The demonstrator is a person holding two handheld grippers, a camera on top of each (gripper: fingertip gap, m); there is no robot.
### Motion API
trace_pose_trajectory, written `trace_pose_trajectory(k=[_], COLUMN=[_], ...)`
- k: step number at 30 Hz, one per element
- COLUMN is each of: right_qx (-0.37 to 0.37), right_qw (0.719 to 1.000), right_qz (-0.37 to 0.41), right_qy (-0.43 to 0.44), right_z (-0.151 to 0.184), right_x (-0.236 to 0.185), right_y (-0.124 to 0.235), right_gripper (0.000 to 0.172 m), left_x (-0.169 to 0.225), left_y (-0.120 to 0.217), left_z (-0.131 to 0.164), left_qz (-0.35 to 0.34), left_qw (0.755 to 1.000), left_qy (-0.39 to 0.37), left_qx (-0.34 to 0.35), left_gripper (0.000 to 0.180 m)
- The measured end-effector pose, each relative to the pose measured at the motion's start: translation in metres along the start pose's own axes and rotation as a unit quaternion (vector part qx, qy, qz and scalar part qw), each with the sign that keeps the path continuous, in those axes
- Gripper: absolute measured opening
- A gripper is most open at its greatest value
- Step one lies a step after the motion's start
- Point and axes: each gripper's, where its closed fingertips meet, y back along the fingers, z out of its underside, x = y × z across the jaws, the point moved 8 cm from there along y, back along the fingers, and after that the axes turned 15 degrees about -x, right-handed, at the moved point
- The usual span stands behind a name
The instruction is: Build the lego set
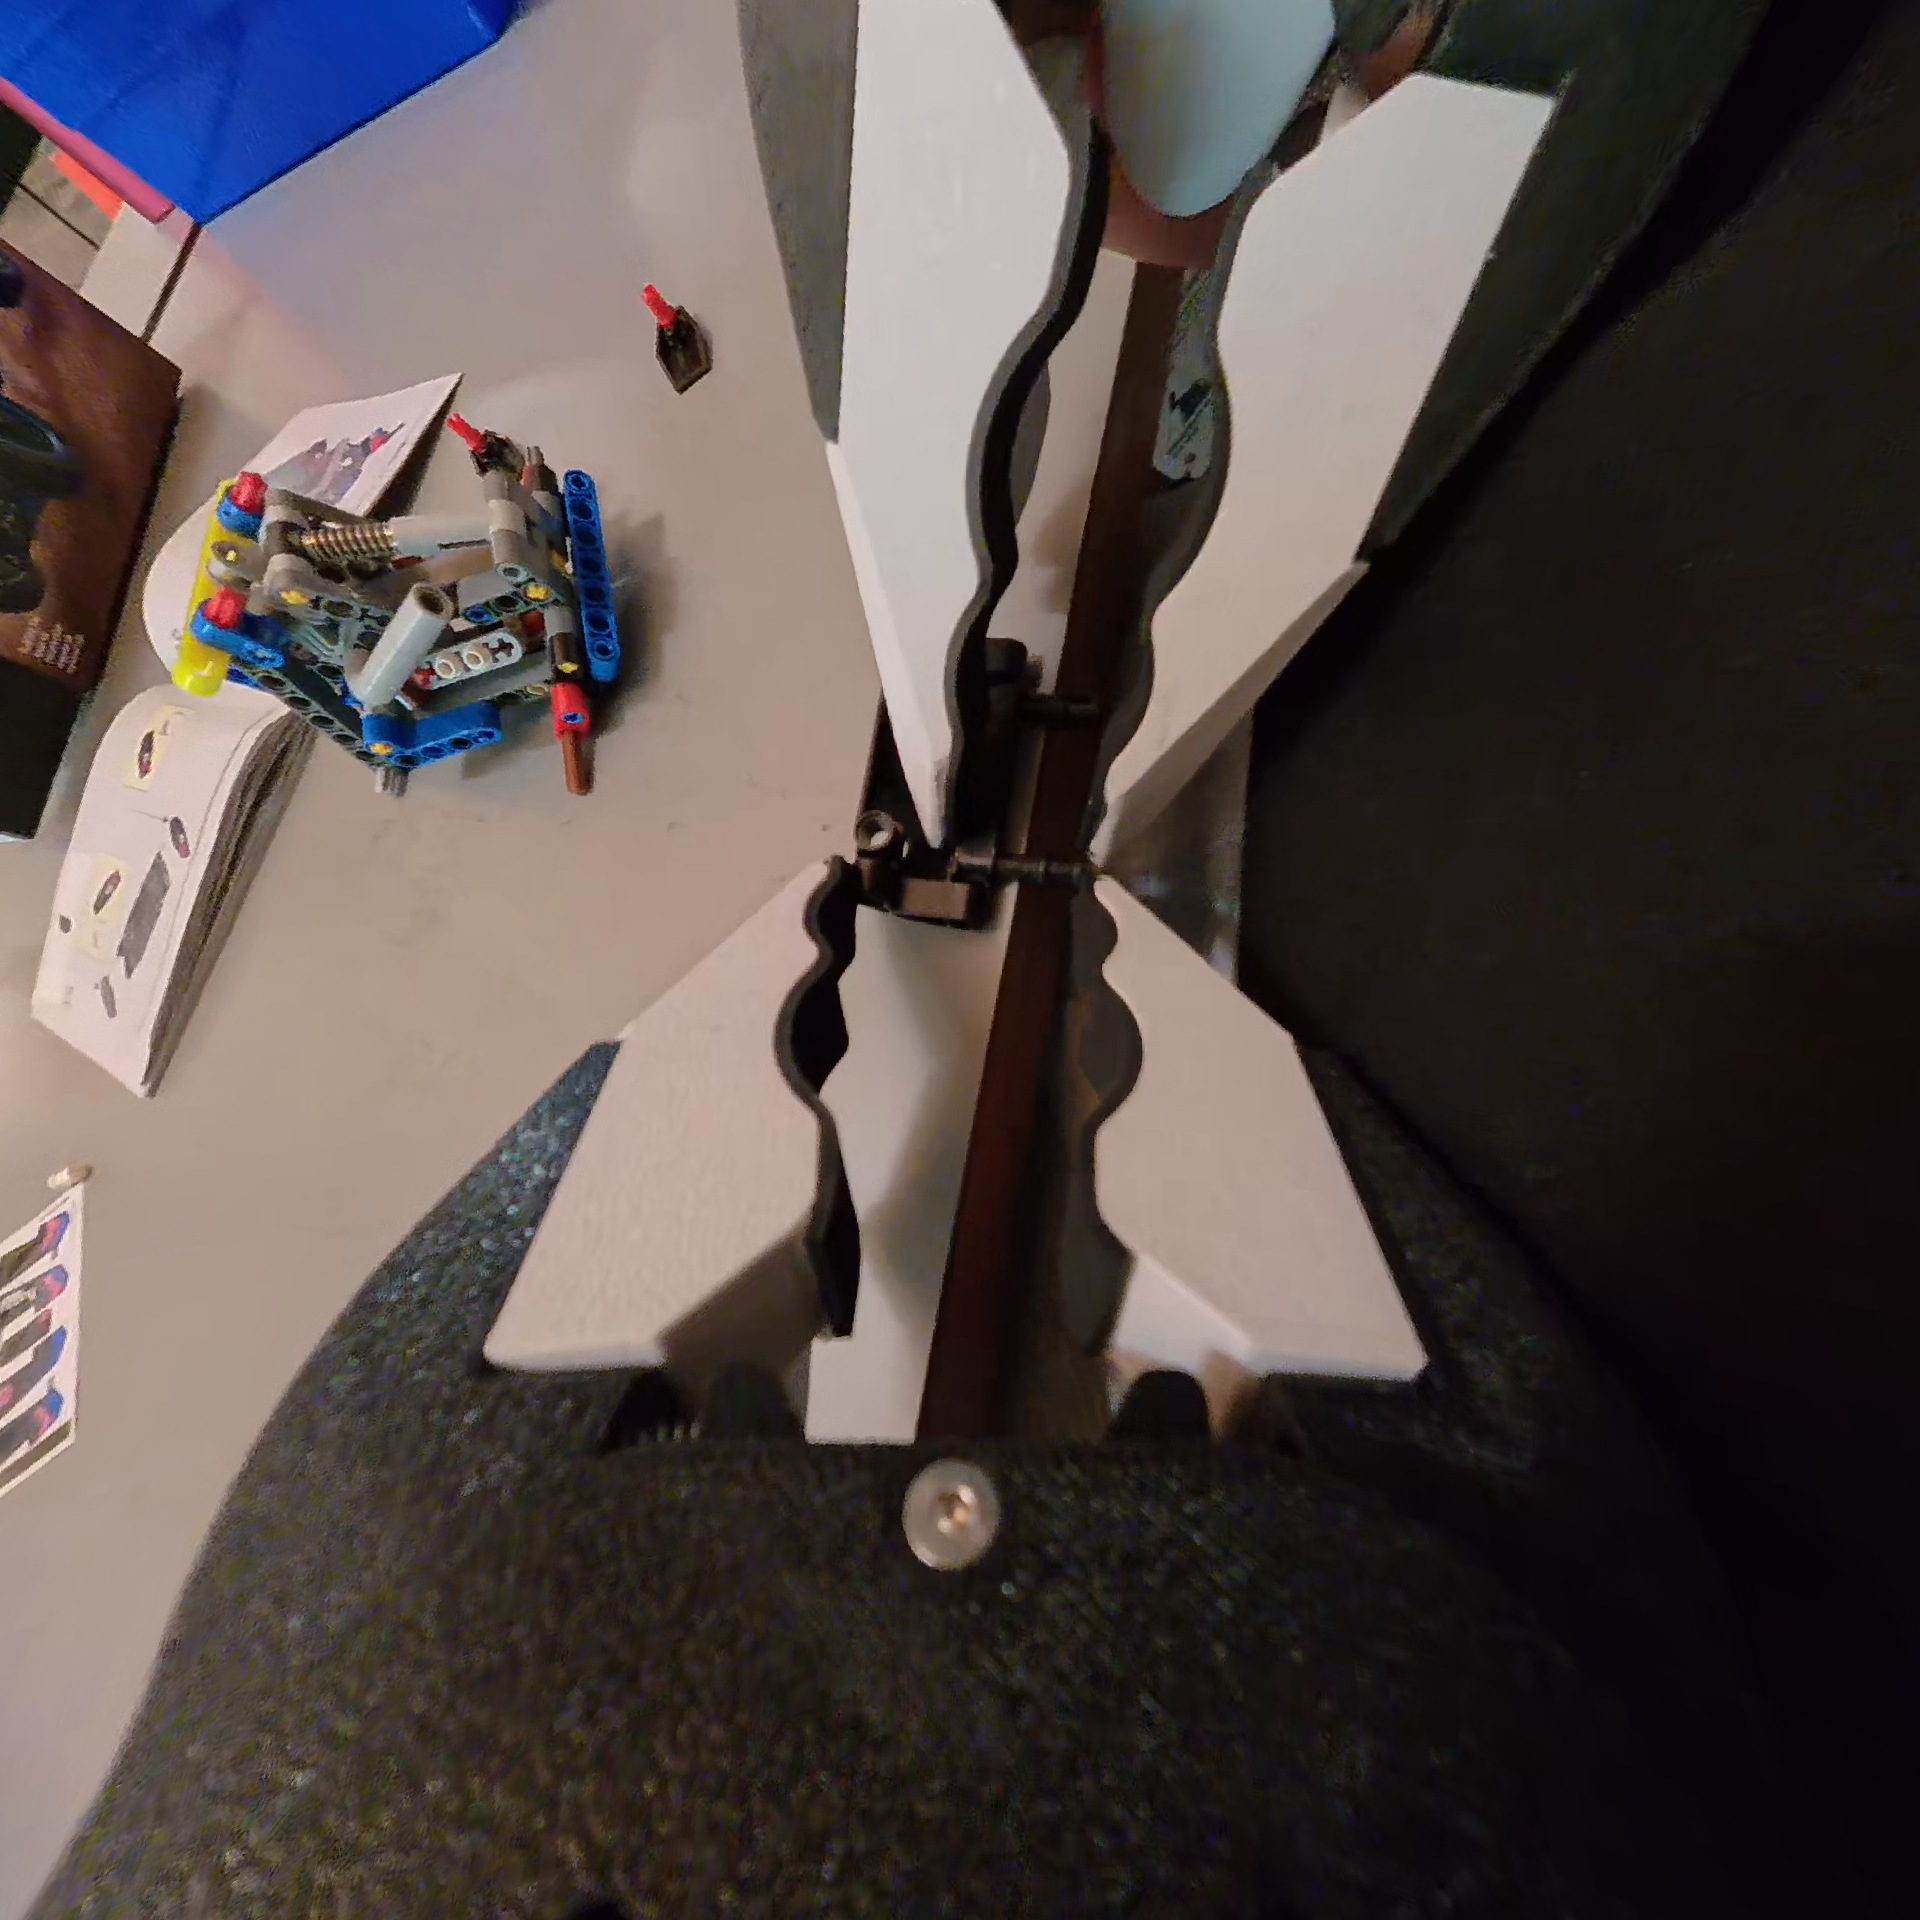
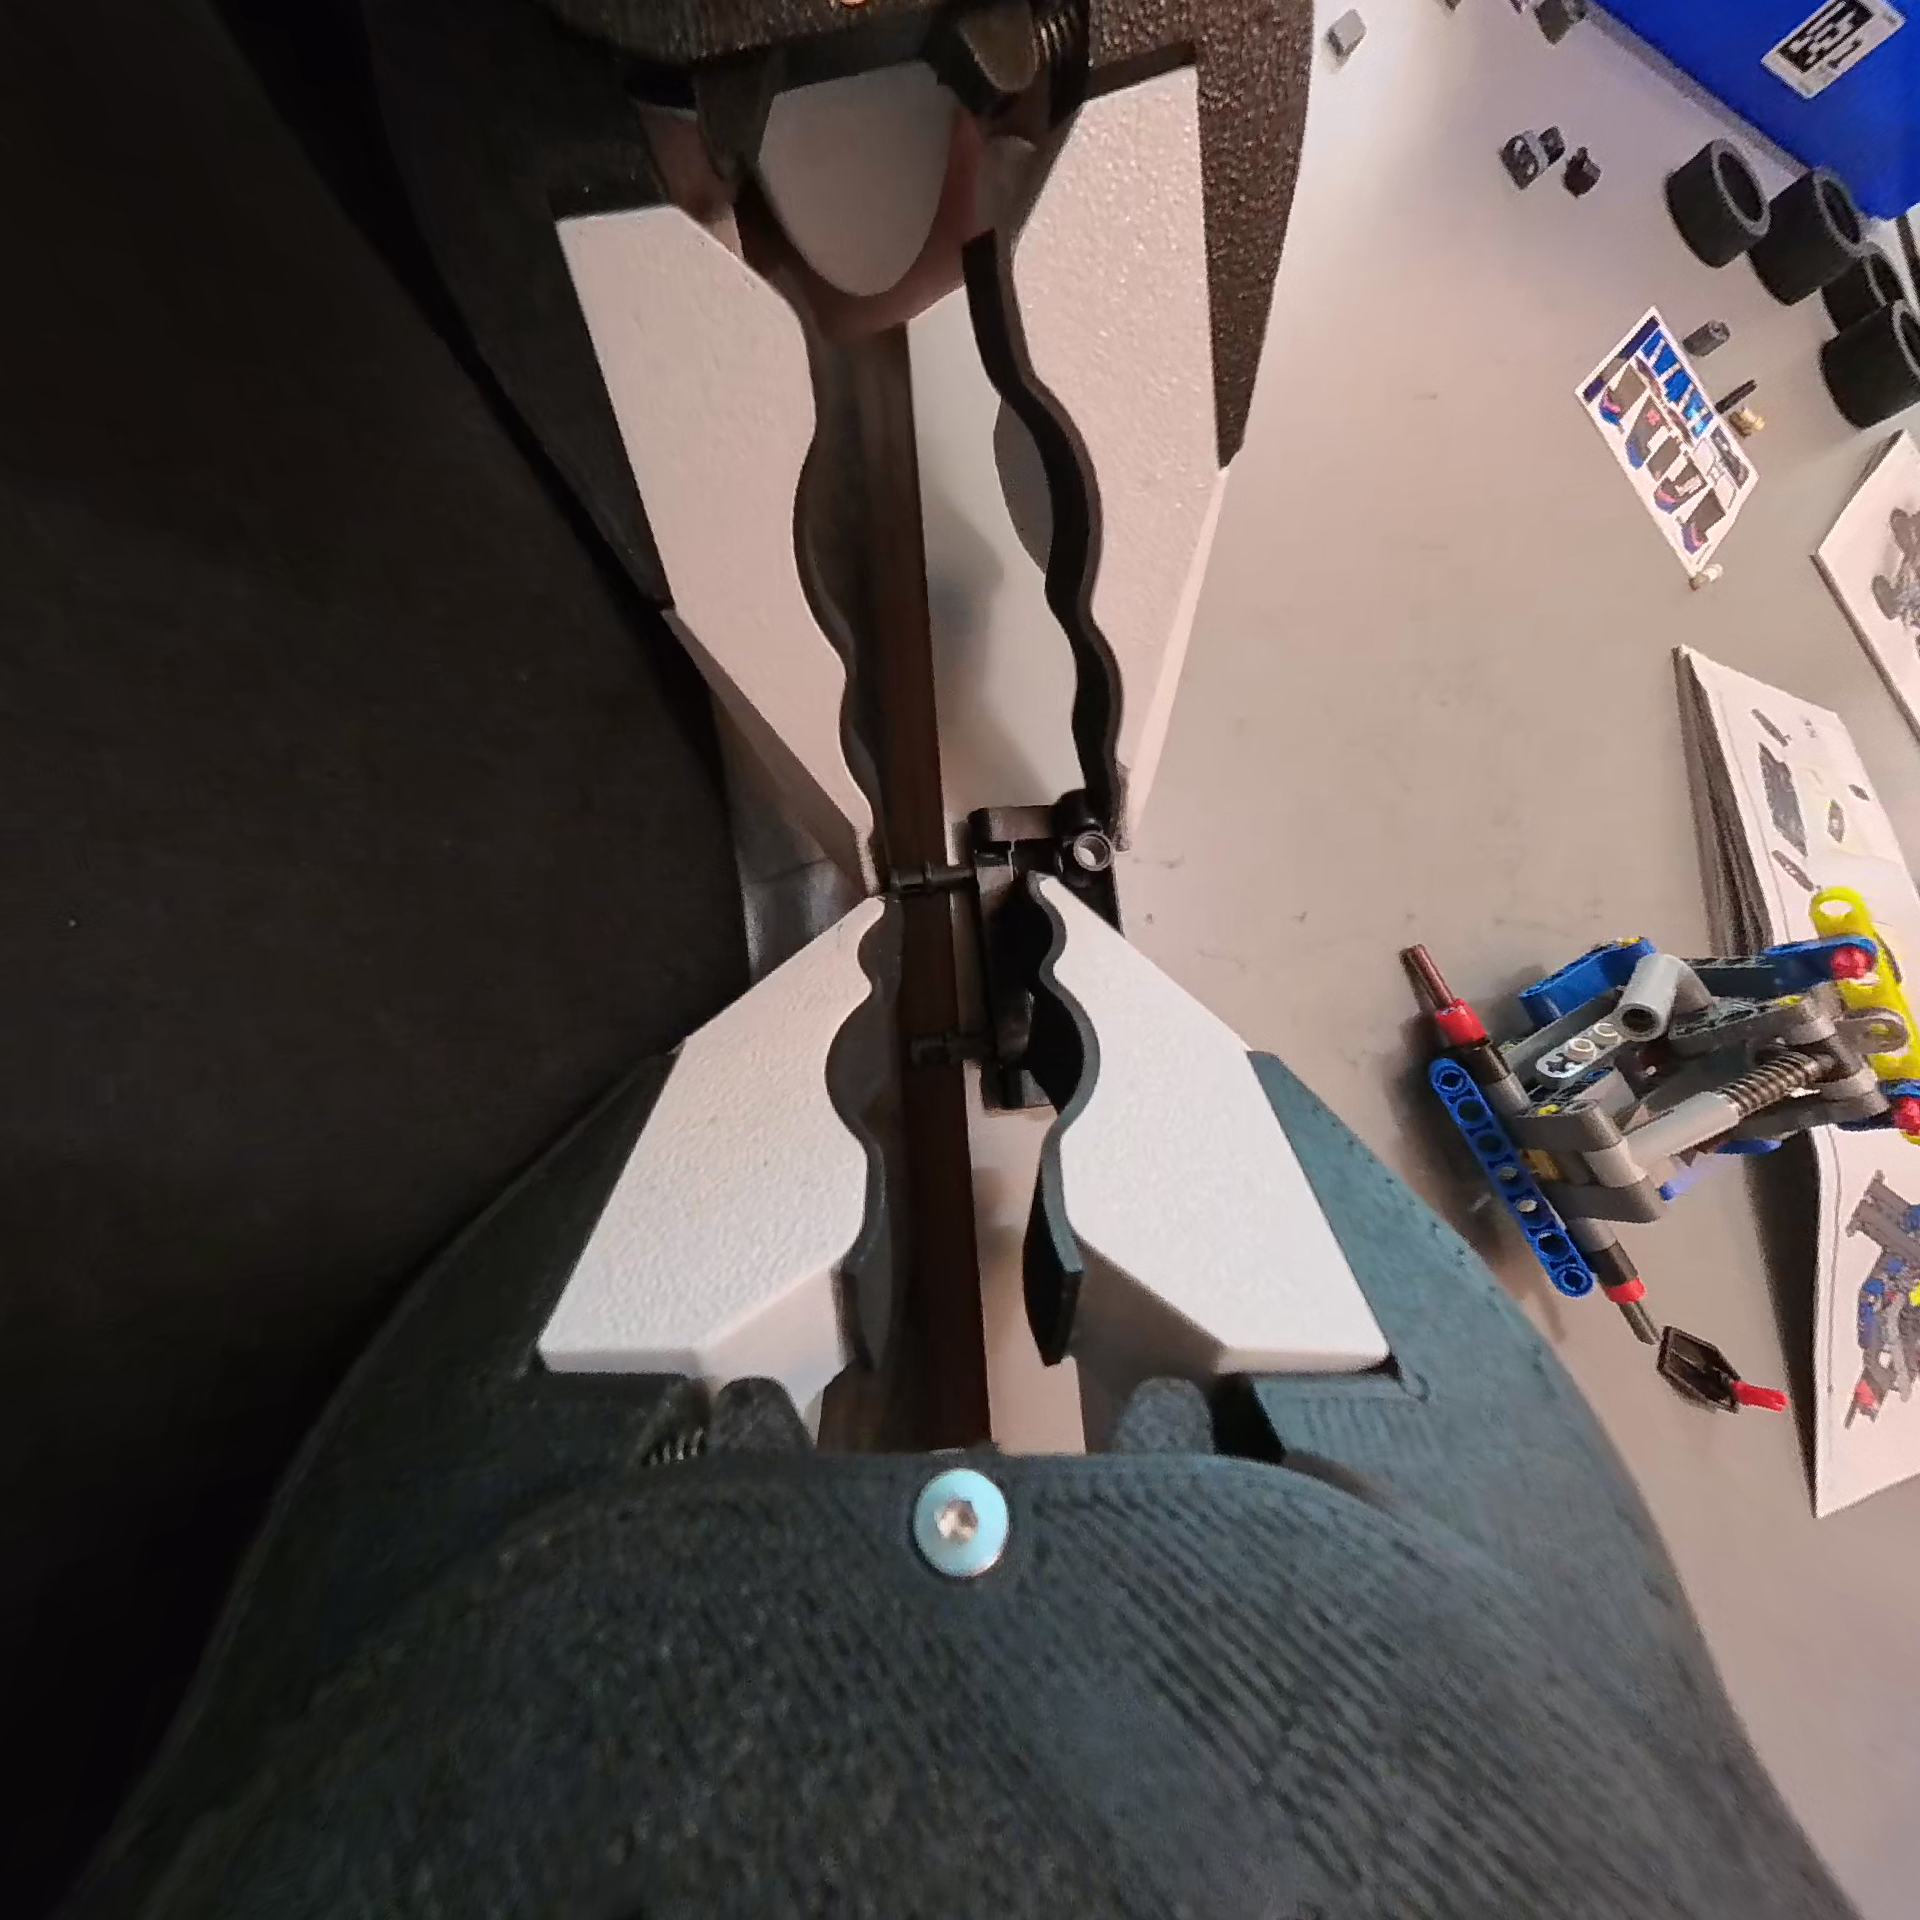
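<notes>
Holding black part (image 1: 930, 896) crosswise in left tongs (image 1: 966, 878), set wide, right at table (image 1: 520, 987) edge. Right tongs (image 2: 956, 894) narrow around same part; cannot tell if both pads press. Keep tips square, squeeze gently, stay over table.

2 grippers (image 1: 961, 862), 1 brick model (image 1: 416, 613), 4 tyres (image 2: 1720, 197), 1 sticker sheet (image 2: 1668, 447)

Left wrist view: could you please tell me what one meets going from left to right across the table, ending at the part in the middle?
Sticker sheet → brick model → small black piece with a red pin → black part.
</notes>
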Motion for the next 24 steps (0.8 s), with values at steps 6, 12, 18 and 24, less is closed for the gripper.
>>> trace_pose_trajectory(k=[6, 12, 18, 24], right_qx=[0.008, 0.018, 0.034, -0.036], right_qw=[1.0, 0.999, 0.998, 0.991], right_qz=[-0.008, -0.012, -0.06, -0.075], right_qy=[-0.015, -0.038, -0.01, 0.104], right_z=[0.0, 0.0, -0.003, 0.007], right_x=[0.0, 0.002, 0.0, -0.014], right_y=[0.0, -0.002, 0.0, -0.007], right_gripper=[0.018, 0.006, 0.009, 0.006], left_x=[0.0, 0.0, 0.001, -0.003], left_y=[0.0, -0.008, -0.001, 0.004], left_z=[0.0, -0.005, -0.001, 0.0], left_qz=[0.001, 0.037, 0.083, 0.225], left_qw=[1.0, 0.999, 0.996, 0.974], left_qy=[0.007, 0.035, -0.012, 0.023], left_qx=[0.0, 0.01, 0.005, 0.031], left_gripper=[0.038, 0.043, 0.043, 0.024])
